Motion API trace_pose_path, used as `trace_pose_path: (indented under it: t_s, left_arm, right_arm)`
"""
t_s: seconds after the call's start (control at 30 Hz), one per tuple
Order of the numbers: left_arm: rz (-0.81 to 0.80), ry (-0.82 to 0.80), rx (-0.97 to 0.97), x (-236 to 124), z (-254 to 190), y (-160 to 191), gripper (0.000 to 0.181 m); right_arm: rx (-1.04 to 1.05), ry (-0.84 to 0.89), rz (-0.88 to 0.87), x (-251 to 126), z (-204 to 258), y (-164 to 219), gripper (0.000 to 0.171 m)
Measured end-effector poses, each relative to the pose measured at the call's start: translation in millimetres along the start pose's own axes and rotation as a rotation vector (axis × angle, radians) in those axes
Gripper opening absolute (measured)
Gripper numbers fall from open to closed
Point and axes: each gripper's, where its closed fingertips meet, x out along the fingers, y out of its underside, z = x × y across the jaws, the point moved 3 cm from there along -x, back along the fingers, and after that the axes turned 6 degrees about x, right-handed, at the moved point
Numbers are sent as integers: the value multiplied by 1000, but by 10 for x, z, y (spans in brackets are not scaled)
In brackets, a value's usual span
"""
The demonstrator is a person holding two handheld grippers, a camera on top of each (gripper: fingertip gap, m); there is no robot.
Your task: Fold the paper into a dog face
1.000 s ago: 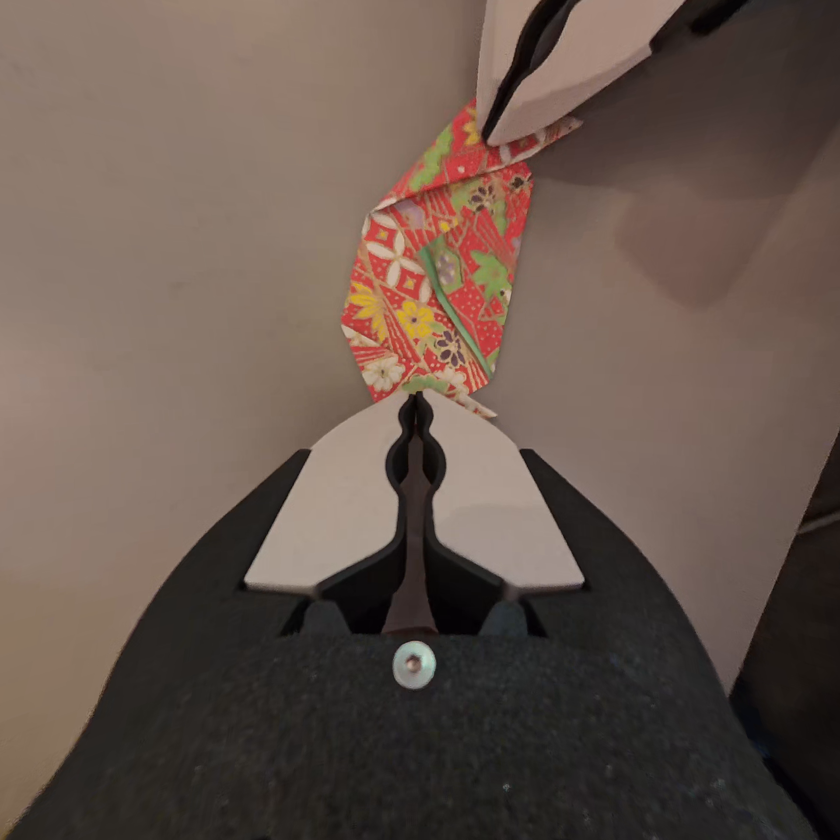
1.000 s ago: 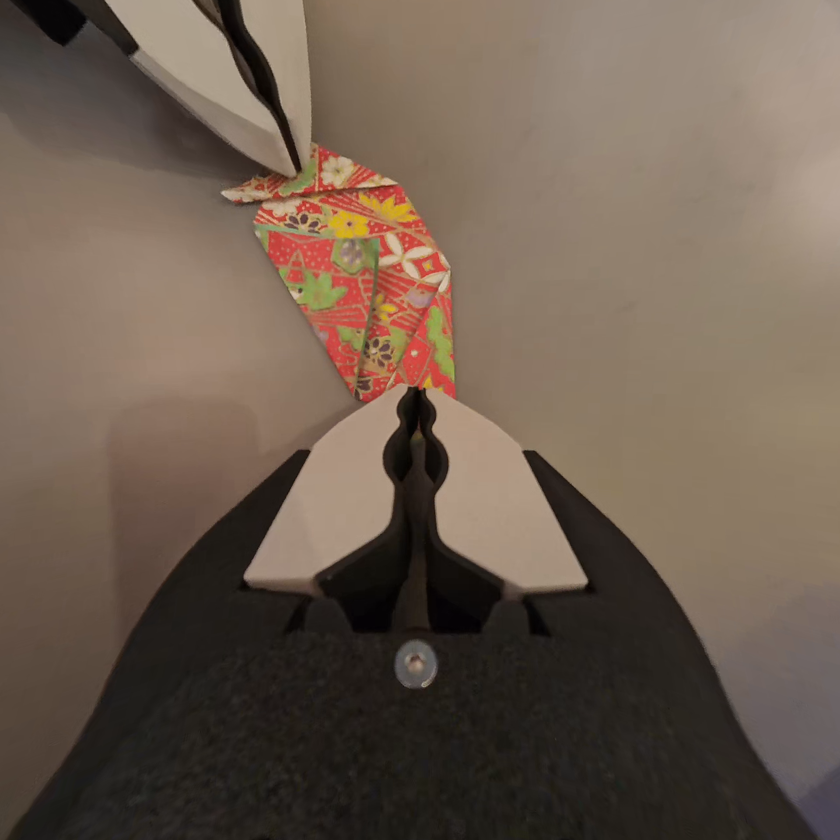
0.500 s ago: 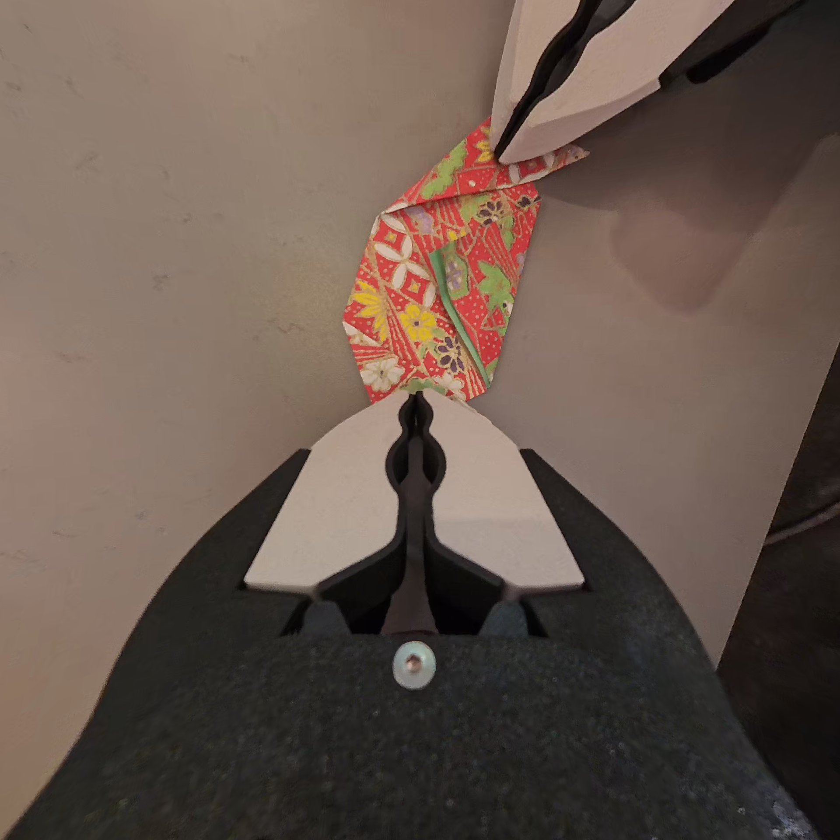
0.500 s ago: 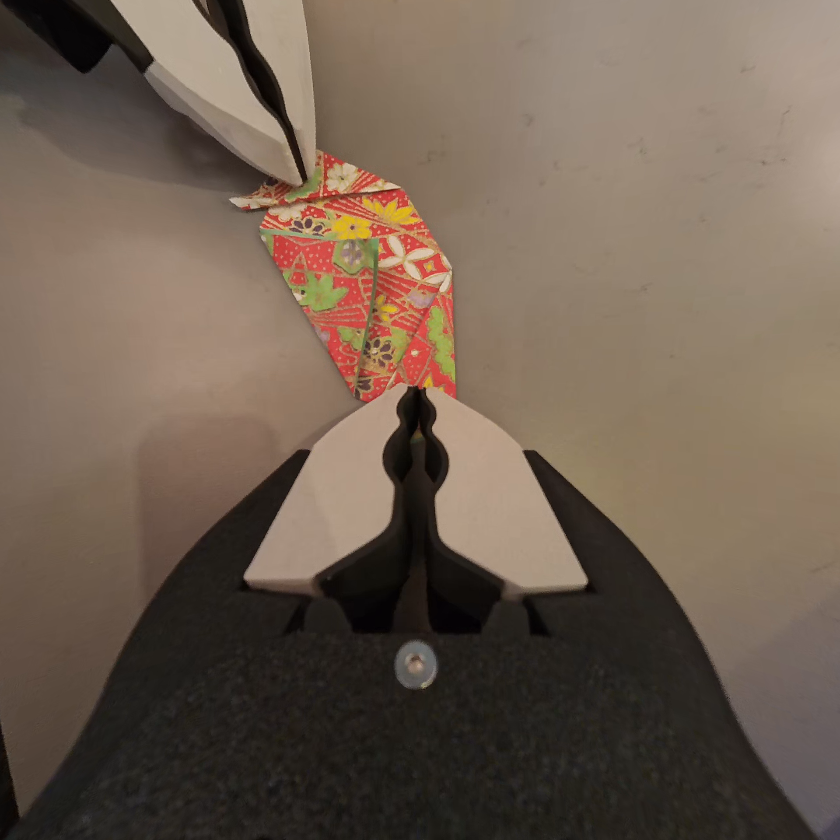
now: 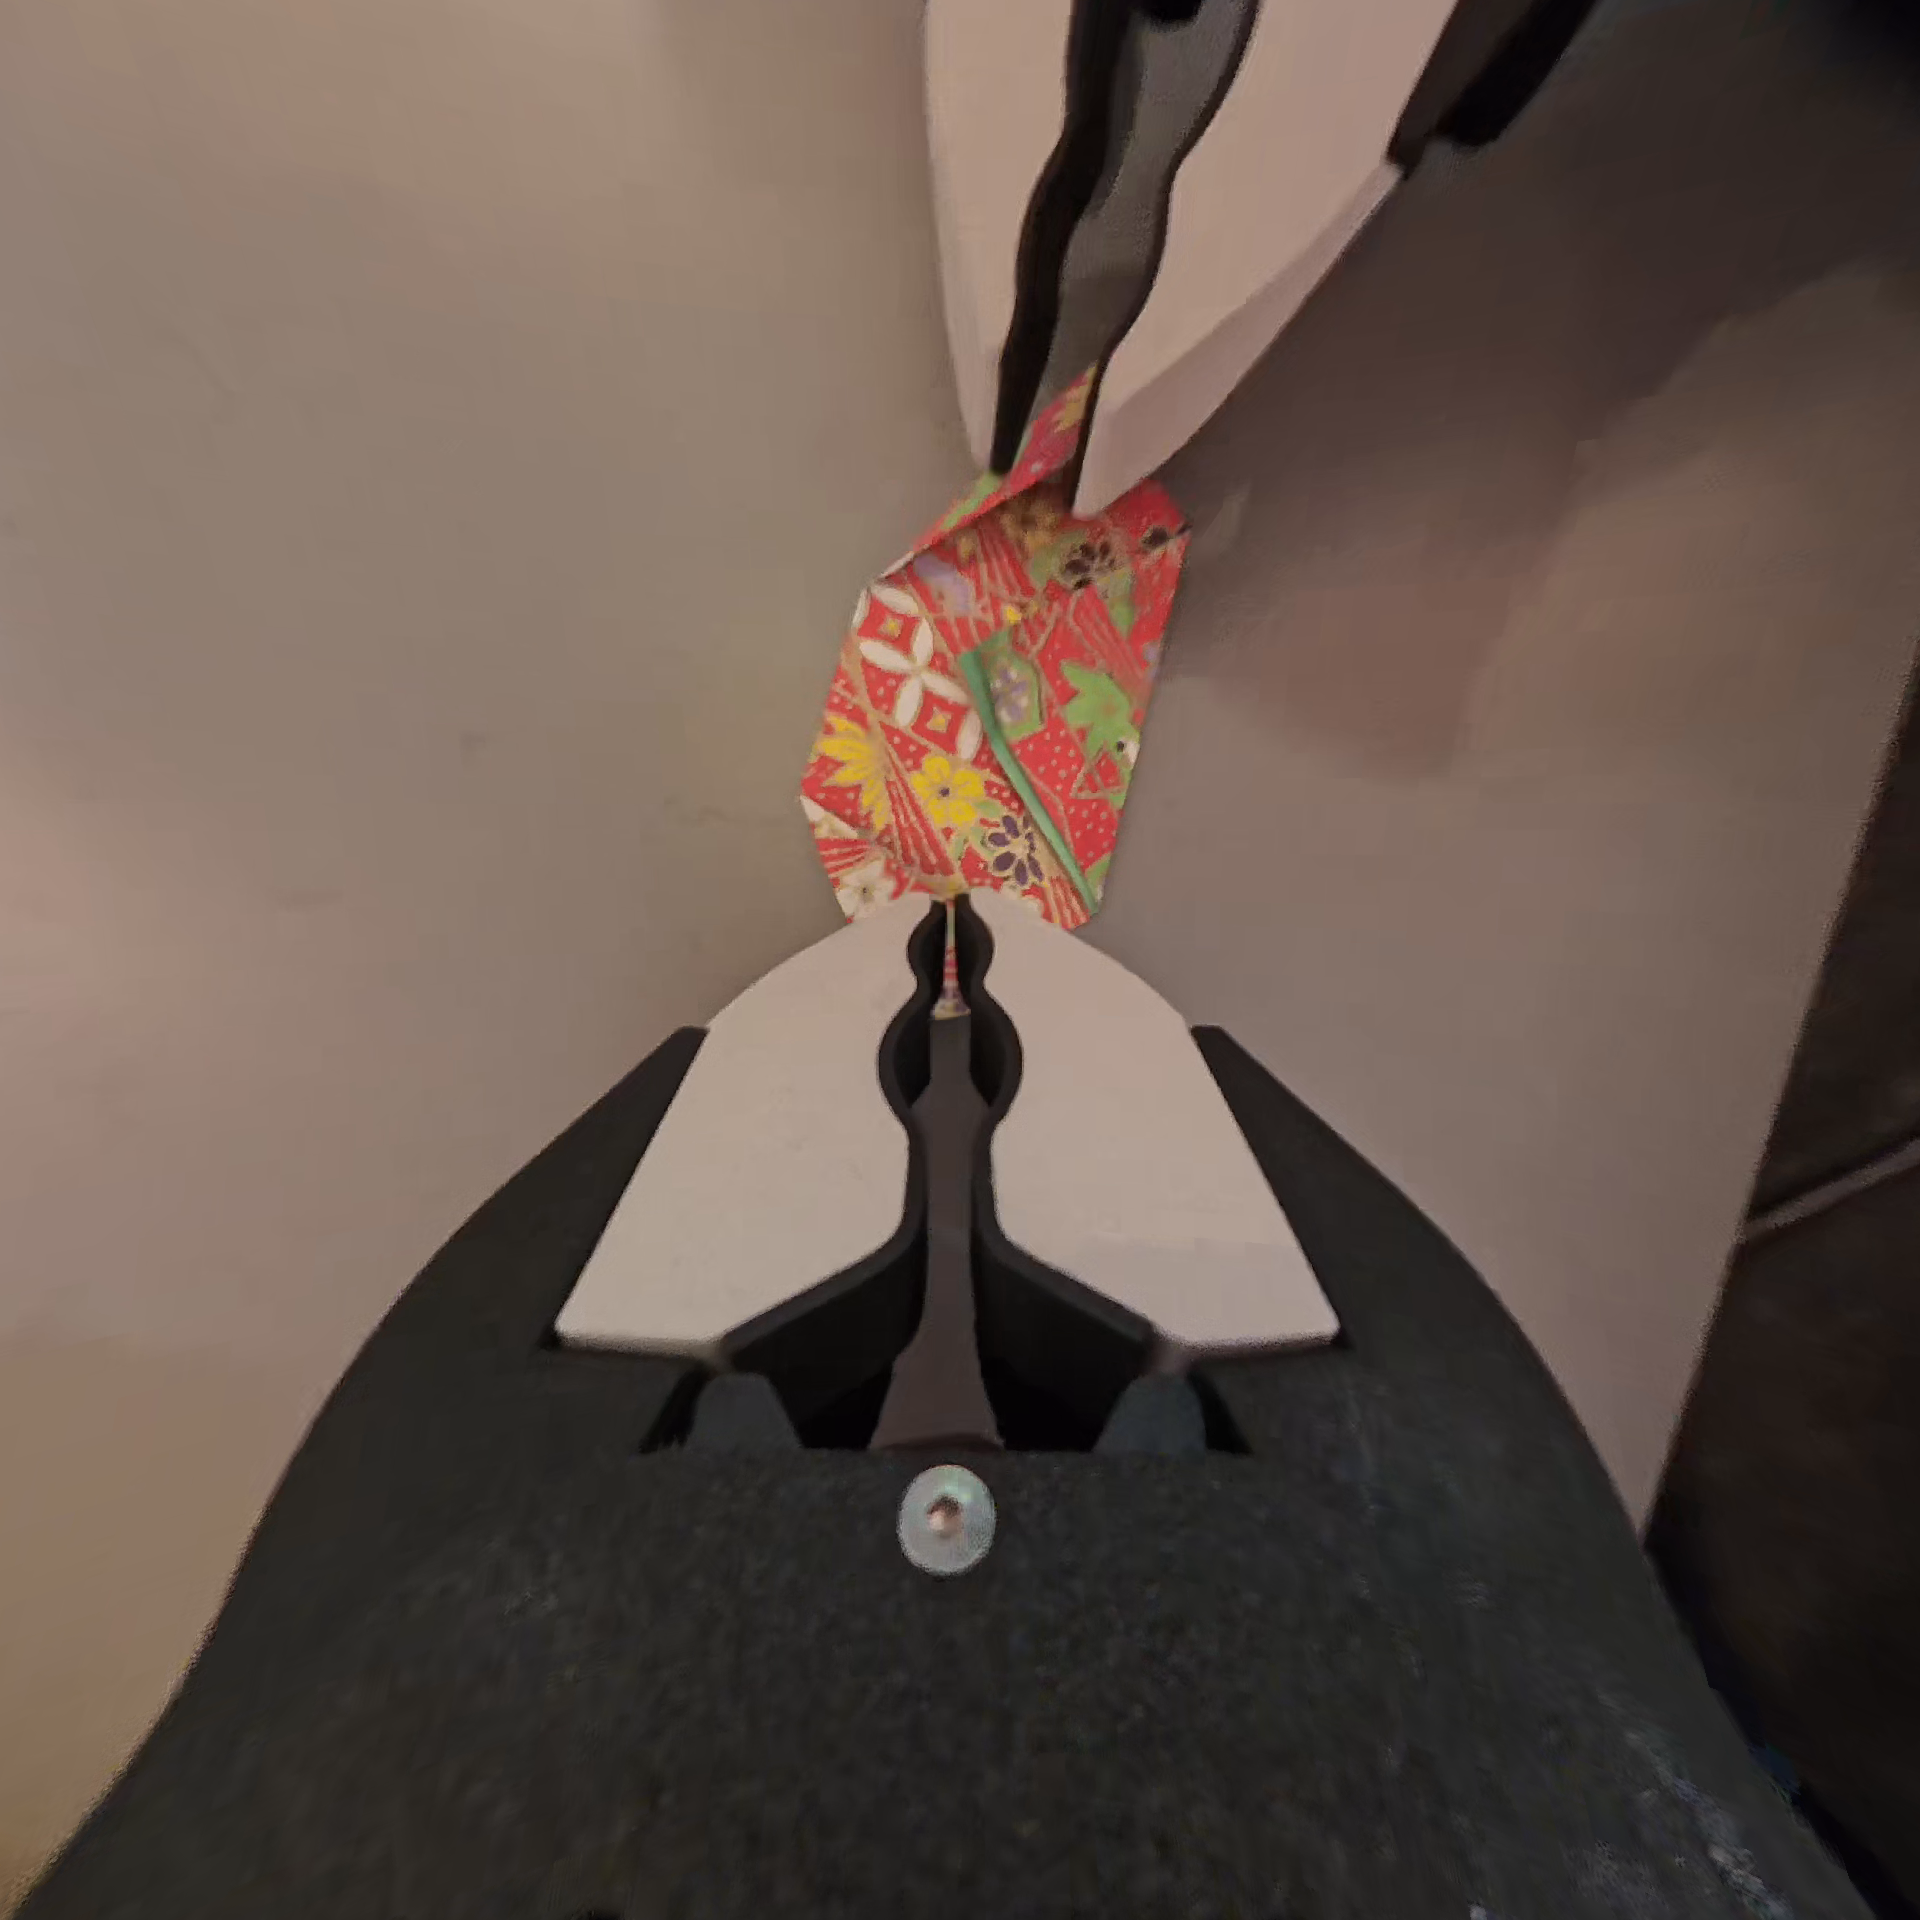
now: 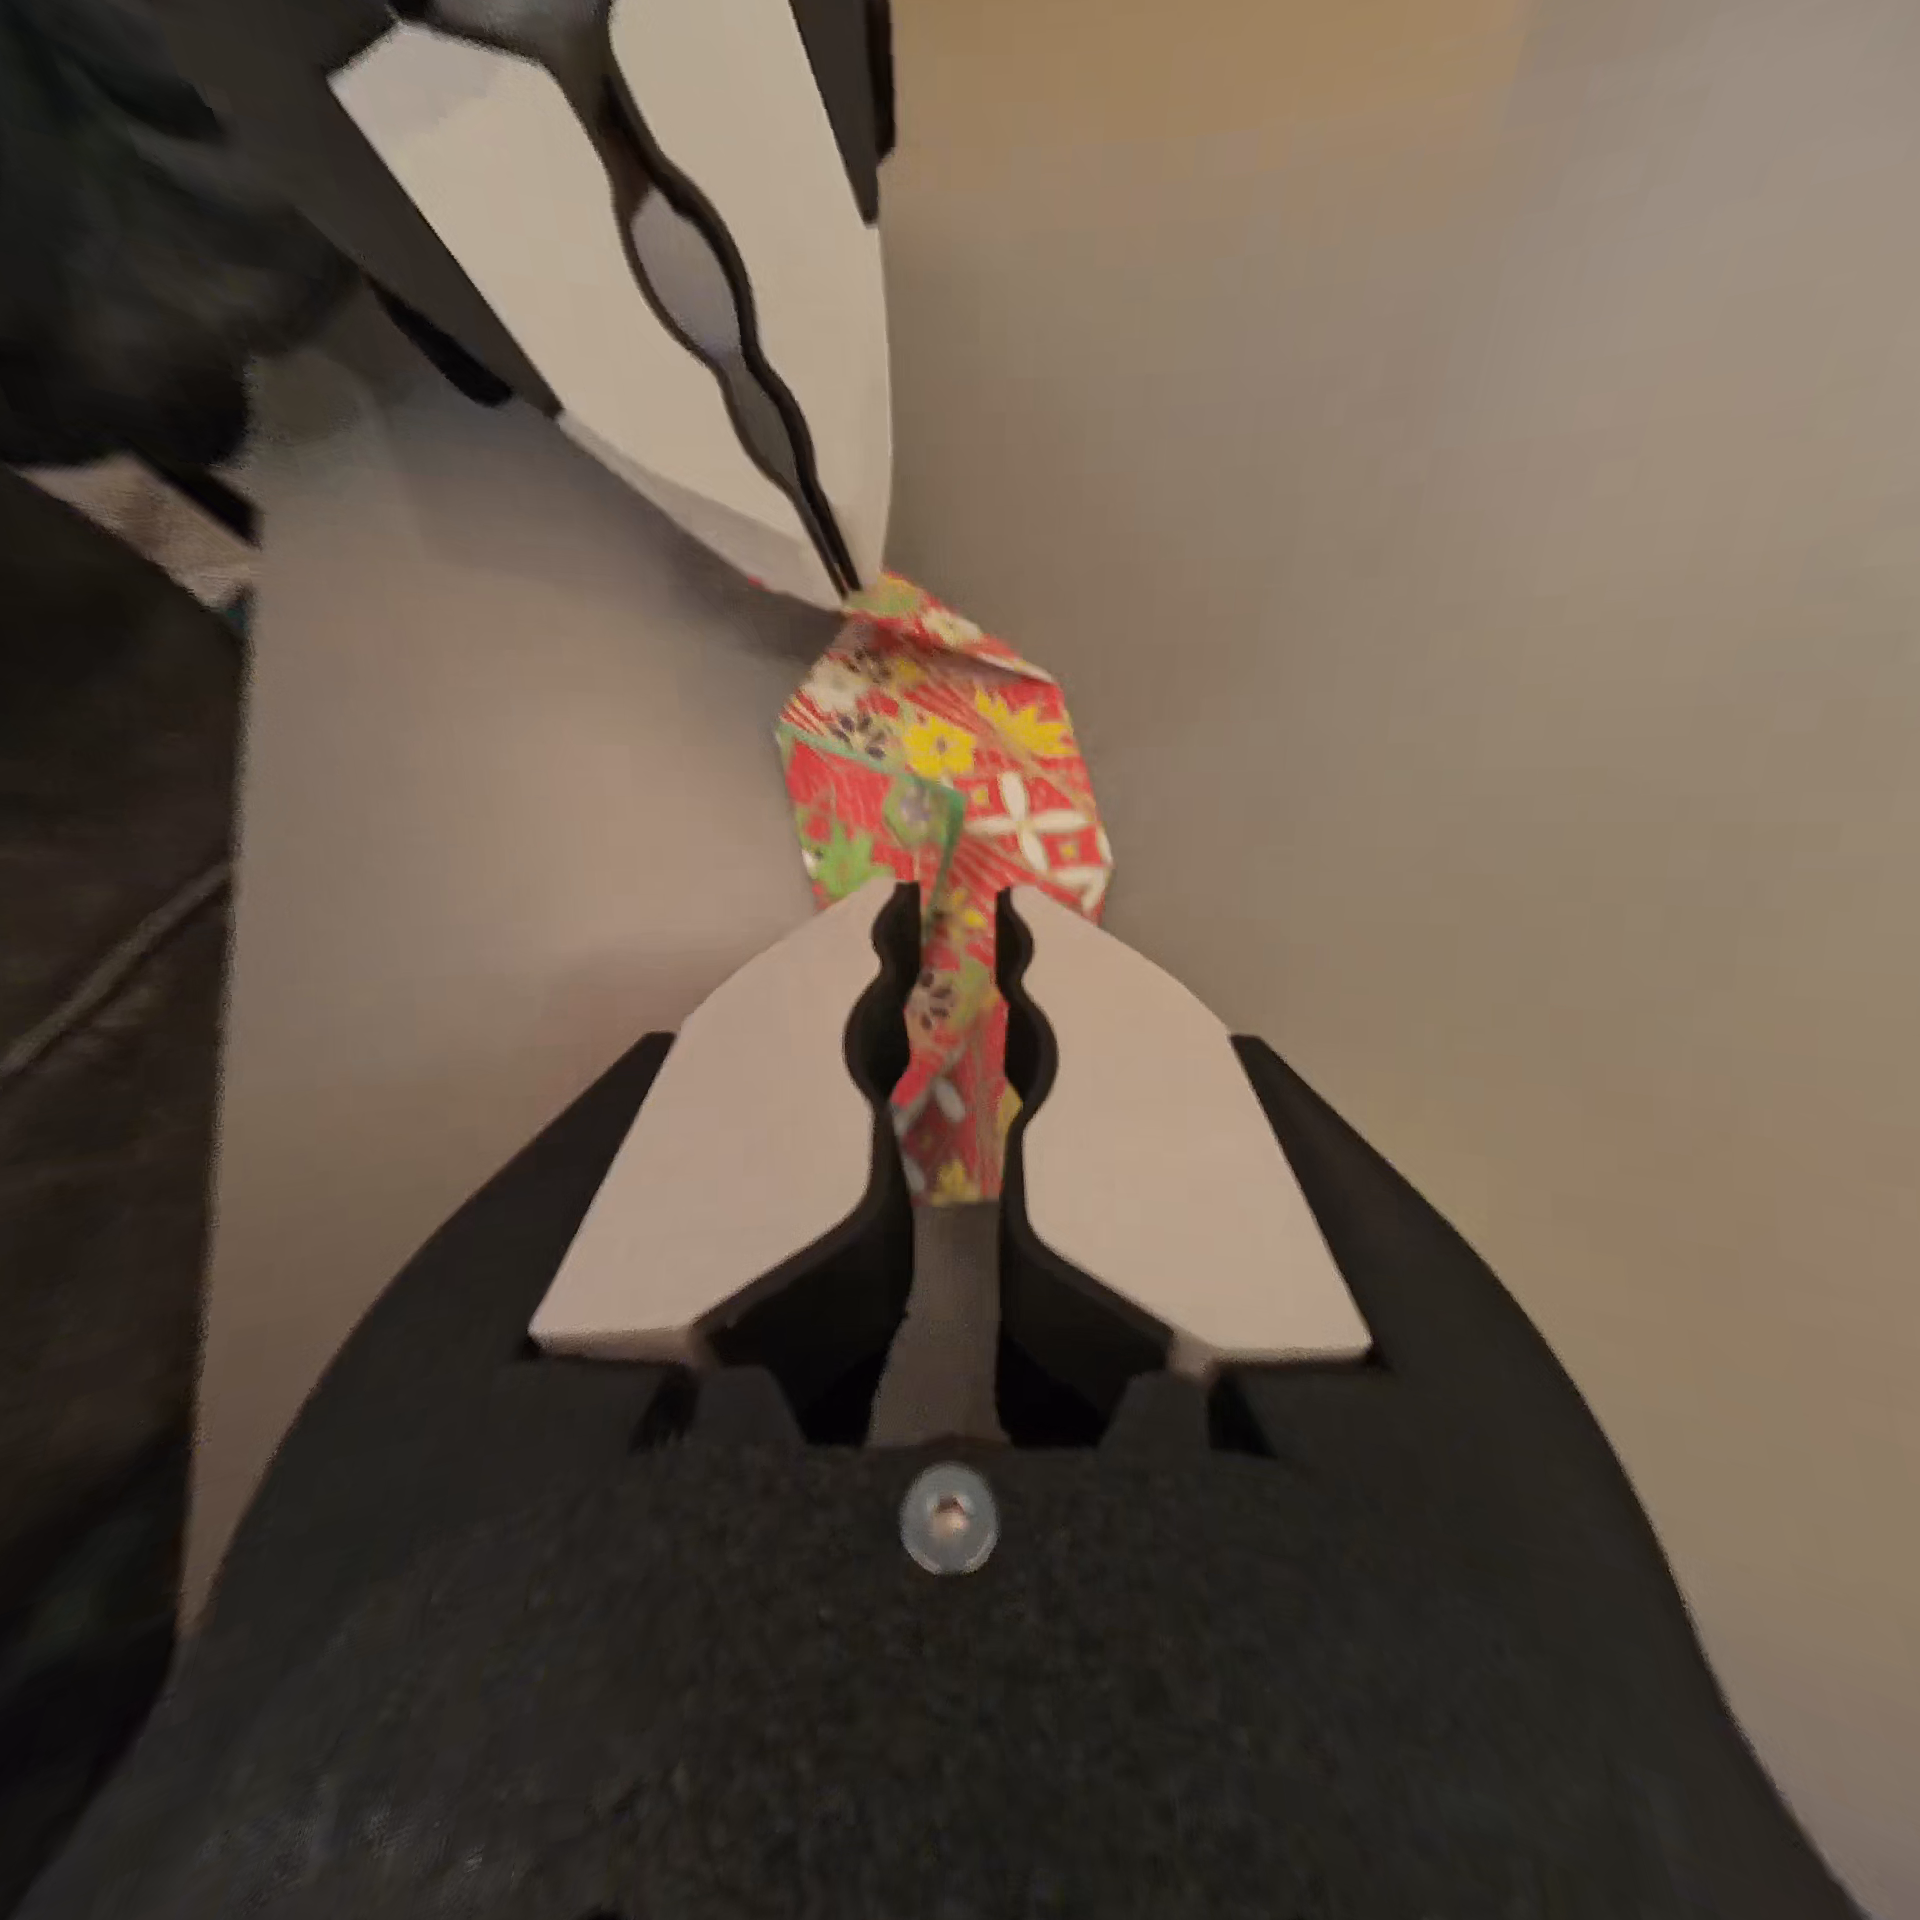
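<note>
The folded red floral paper (image 5: 987, 727) hangs between the two grippers over a beige table. My left gripper (image 5: 951, 914) is shut on the paper's near tip, which shows edge-on between its fingers. In the right wrist view the left gripper (image 6: 847, 587) pinches the far, crumpled end of the paper (image 6: 956, 769). My right gripper (image 6: 958, 894) has its jaws a little apart, and a flap of the paper lies face-up deep in the gap. In the left wrist view the right gripper (image 5: 1039, 488) stands at the top with the paper's corner between its parted fingers.
The beige table surface (image 5: 416, 623) lies under everything. A dark, leather-like thing lies past the table's edge, at the right of the left wrist view (image 5: 1829, 1143) and at the left of the right wrist view (image 6: 104, 935). Left tips to right tips: about 7 centimetres.
The right gripper's jaws have parted a little and it has moved forward, so the paper reaches deeper between its fingers. The two grippers are closer together. The left gripper stays shut on the paper.
</note>
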Motion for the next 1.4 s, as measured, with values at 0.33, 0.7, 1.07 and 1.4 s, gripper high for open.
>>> trace_pose_path:
  t_s: [0.33,0.7,1.07,1.4]
  left_arm:
    - [13,-2,-46,18,-41,100,4]
    - [-96,-31,-104,-278,-122,65,10]
    - [-91,30,-141,-206,-528,319,10]
    - [-56,26,-116,-134,-573,338,10]
  right_arm:
    - [69,-287,197,347,46,-2,21]
    - [30,-40,69,-59,34,-174,0]
    - [50,750,-143,-2113,-239,-382,0]
    - [514,1088,-101,-3482,-1428,985,0]
